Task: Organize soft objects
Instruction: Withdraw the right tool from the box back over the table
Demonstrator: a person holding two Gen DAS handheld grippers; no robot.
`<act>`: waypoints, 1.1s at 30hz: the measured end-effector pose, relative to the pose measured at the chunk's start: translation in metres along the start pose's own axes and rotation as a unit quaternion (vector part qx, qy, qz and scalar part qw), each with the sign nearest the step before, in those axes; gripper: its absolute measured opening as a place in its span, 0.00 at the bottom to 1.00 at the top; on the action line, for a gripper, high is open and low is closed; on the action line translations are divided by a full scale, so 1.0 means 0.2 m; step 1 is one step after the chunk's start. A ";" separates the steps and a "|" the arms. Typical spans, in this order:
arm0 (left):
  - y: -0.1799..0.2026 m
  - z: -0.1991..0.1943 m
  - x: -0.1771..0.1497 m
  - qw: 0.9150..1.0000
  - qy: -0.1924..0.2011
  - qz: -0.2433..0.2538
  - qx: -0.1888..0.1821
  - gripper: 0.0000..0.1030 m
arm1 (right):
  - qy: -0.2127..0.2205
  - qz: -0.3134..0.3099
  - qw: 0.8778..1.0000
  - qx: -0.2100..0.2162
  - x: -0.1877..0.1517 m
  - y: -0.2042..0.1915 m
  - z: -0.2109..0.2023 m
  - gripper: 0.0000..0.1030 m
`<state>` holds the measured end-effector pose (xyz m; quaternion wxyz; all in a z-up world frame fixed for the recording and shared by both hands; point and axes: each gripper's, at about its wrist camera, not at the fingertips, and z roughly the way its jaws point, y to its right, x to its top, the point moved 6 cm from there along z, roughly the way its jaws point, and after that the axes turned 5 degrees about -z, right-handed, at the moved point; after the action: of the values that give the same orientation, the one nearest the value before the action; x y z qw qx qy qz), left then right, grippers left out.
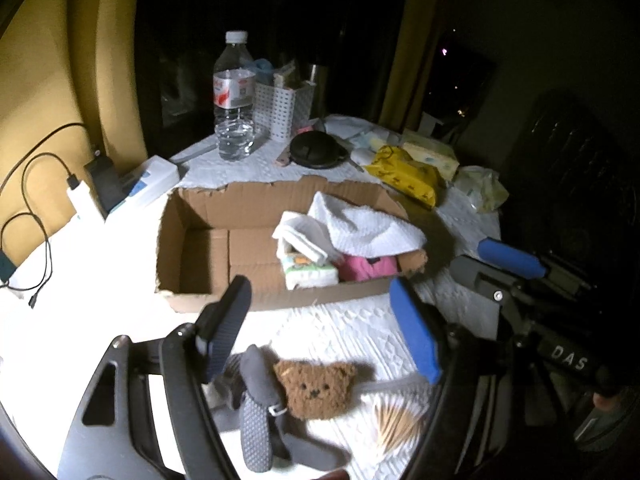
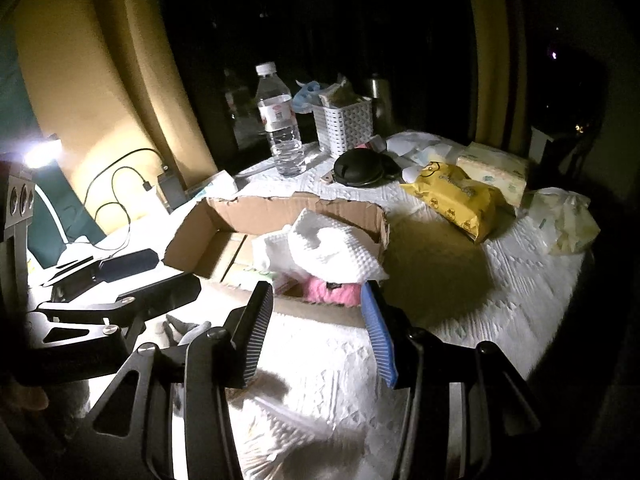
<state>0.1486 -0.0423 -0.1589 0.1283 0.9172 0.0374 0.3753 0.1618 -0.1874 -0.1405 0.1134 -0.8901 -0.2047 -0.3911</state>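
Observation:
A cardboard box (image 1: 192, 248) sits on the white tablecloth and holds a white towel (image 1: 368, 228), a folded white cloth (image 1: 300, 236), a tissue pack (image 1: 308, 272) and a pink soft item (image 1: 368, 268). A brown bear-face plush (image 1: 316, 388) on grey straps (image 1: 256, 412) lies in front of the box, below my open, empty left gripper (image 1: 320, 320). My right gripper (image 2: 316, 332) is open and empty in front of the box (image 2: 208, 232), near the pink item (image 2: 332, 292) and the towel (image 2: 332, 248).
Behind the box stand a water bottle (image 1: 234, 100), a white perforated basket (image 1: 284, 108) and a black round case (image 1: 316, 150). A yellow wipes pack (image 1: 404, 176) and tissue packs (image 1: 432, 152) lie at the right. Chargers and cables (image 1: 36, 216) lie left. Cotton swabs (image 1: 400, 424) lie near the plush.

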 end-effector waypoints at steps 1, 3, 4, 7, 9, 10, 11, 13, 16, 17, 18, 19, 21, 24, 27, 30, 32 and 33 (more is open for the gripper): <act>0.00 -0.01 -0.01 1.000 0.001 0.000 0.000 0.71 | 0.000 -0.001 1.000 0.000 -0.01 -0.01 -0.01 0.47; 0.00 -0.04 -0.04 1.000 0.001 0.002 0.001 0.71 | 0.001 -0.002 1.000 0.000 -0.03 -0.03 -0.03 0.47; -0.01 -0.05 -0.05 1.000 0.001 0.003 0.002 0.71 | 0.002 -0.002 1.000 0.000 -0.03 -0.04 -0.04 0.47; -0.02 -0.08 -0.09 1.000 0.001 0.005 0.003 0.71 | 0.002 -0.001 1.000 0.001 -0.06 -0.07 -0.06 0.47; -0.02 -0.10 -0.11 1.000 0.000 0.007 0.003 0.71 | 0.002 -0.002 1.000 0.001 -0.08 -0.10 -0.08 0.47; -0.02 -0.11 -0.12 1.000 0.000 0.008 0.004 0.71 | 0.002 -0.002 1.000 0.002 -0.09 -0.11 -0.08 0.47; -0.02 -0.12 -0.13 1.000 0.000 0.009 0.005 0.71 | 0.001 -0.002 1.000 0.002 -0.10 -0.12 -0.09 0.47; -0.03 -0.13 -0.16 1.000 -0.001 0.011 0.007 0.71 | 0.000 -0.003 1.000 0.003 -0.12 -0.14 -0.09 0.47; -0.03 -0.15 -0.19 1.000 -0.002 0.015 0.010 0.71 | -0.003 -0.005 1.000 0.005 -0.16 -0.17 -0.10 0.47; -0.03 -0.15 -0.20 1.000 -0.003 0.016 0.011 0.71 | -0.004 -0.004 1.000 0.005 -0.16 -0.17 -0.10 0.47; -0.04 -0.16 -0.21 1.000 -0.004 0.016 0.011 0.71 | -0.005 -0.004 1.000 0.005 -0.18 -0.17 -0.10 0.47; -0.04 -0.16 -0.23 1.000 -0.006 0.016 0.013 0.71 | -0.007 -0.003 1.000 0.005 -0.19 -0.18 -0.10 0.47; -0.04 -0.16 -0.26 1.000 -0.009 0.018 0.015 0.71 | -0.009 -0.002 1.000 0.005 -0.20 -0.18 -0.10 0.48; -0.05 -0.16 -0.29 1.000 -0.015 0.019 0.019 0.71 | -0.013 0.002 1.000 0.006 -0.24 -0.18 -0.10 0.48; -0.06 -0.15 -0.34 0.999 -0.022 0.021 0.023 0.71 | -0.018 0.003 1.000 0.009 -0.28 -0.19 -0.09 0.48; -0.08 -0.14 -0.38 0.999 -0.028 0.020 0.026 0.71 | -0.023 0.005 1.000 0.012 -0.32 -0.20 -0.07 0.48; -0.08 -0.13 -0.41 0.999 -0.033 0.020 0.027 0.71 | -0.028 0.005 0.999 0.014 -0.35 -0.21 -0.06 0.48; -0.08 -0.12 -0.42 0.999 -0.035 0.021 0.027 0.71 | -0.031 0.006 0.999 0.015 -0.36 -0.21 -0.06 0.48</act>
<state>0.0720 -0.0358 -0.2032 0.0970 0.9334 0.0240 0.3447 0.0910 -0.1739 -0.1855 0.1230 -0.9010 -0.2090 -0.3597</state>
